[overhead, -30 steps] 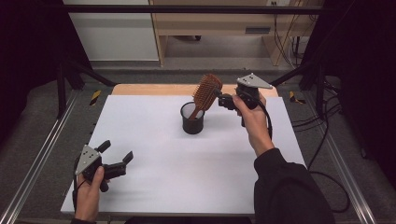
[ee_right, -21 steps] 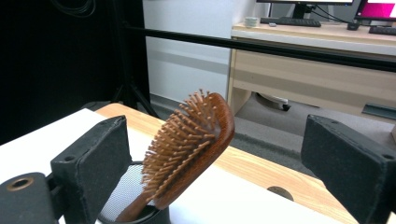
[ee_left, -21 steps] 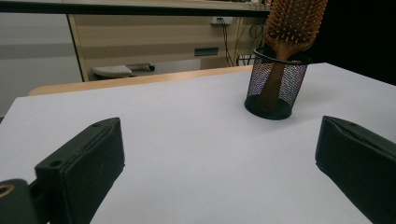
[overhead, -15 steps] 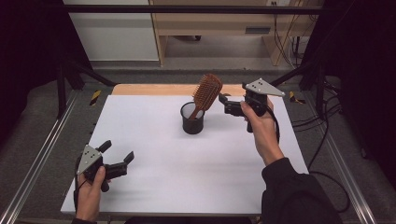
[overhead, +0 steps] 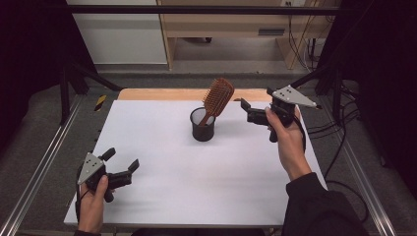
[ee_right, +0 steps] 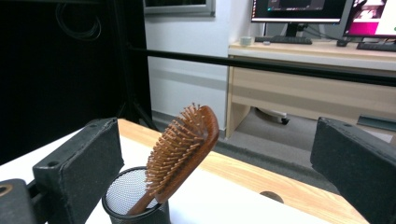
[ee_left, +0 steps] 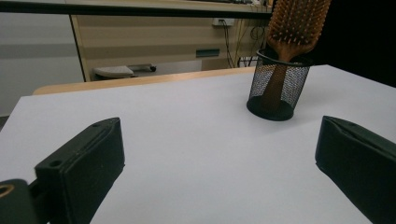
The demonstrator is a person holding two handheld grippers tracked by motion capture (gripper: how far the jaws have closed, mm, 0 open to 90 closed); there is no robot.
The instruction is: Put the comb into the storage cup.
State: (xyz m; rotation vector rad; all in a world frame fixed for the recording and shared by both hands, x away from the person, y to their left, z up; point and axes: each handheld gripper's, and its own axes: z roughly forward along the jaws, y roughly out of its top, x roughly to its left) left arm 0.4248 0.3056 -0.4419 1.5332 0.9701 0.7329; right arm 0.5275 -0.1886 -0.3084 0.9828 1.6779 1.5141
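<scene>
My right gripper (overhead: 252, 112) has its jaws spread wide with nothing between them. It hangs above the far right of the bench (overhead: 162, 147), aimed left at the brush (overhead: 217, 98) and clear of it. In the right gripper view the brush sits framed between the two jaws but well beyond their tips, so I judge the hand is lined up on it without contact.

My left gripper (overhead: 119, 169) is also wide open and empty, resting low at the near left corner, well apart from everything. I read that as a parked position, out of the other hand's way.

The brush is wooden, with bristles facing the near left. It stands handle-down in a black mesh cup (overhead: 202, 124) at the middle of the bench toward the far side, and its head leans up and to the right over the rim. The cup holds it up; with the head so far above the rim, a sideways knock could tip it, cup and all.

I can read no brand or label on brush or cup. Monitors (ee_right: 299, 10) on the far desk show screens too small to read.
</scene>
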